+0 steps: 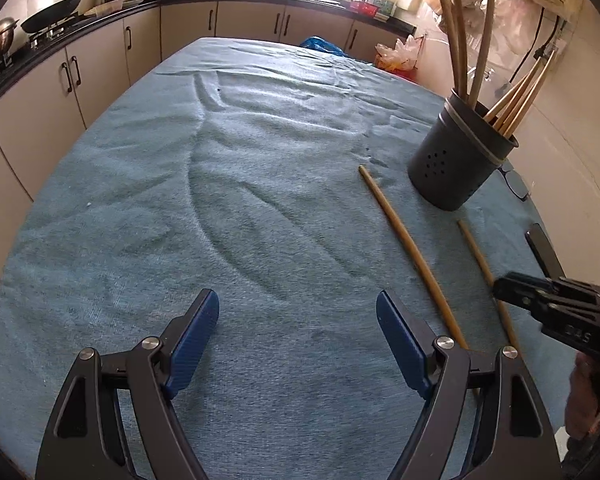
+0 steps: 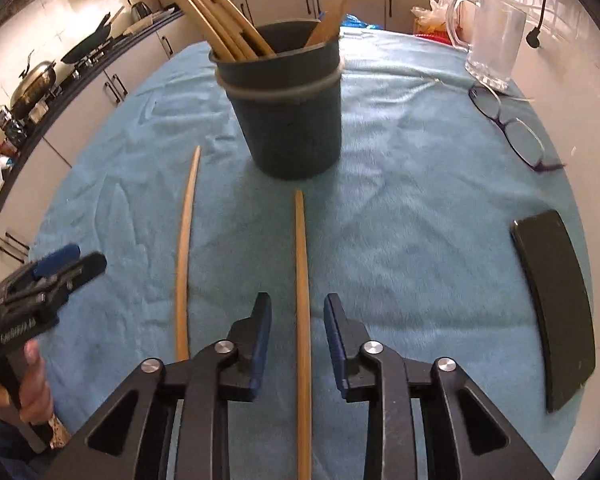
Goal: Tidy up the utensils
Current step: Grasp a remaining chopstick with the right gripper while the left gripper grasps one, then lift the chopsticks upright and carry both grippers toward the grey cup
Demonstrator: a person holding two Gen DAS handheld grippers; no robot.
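Currently, right gripper (image 2: 297,322) stood part-open astride one chopstick (image 2: 301,280), pads clear; left gripper (image 1: 298,322) gaped wide, empty. Second chopstick (image 2: 185,256) lay beside, on teal cloth (image 2: 400,208) before the utensil holder (image 2: 288,120), kitchen counters behind.

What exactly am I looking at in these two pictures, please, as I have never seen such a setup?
No robot here: a person holds a hand-gripped clamp tool in each hand, each with a camera looking along its jaws. One picture looks from the left gripper, jaws wide open over the blue cloth, holding nothing. The other looks from the right gripper: a chopstick lies between its jaws, untouched. A second chopstick lies beside it. Behind stands a dark holder with more utensils. Glasses, a glass mug and a dark case sit to the right.
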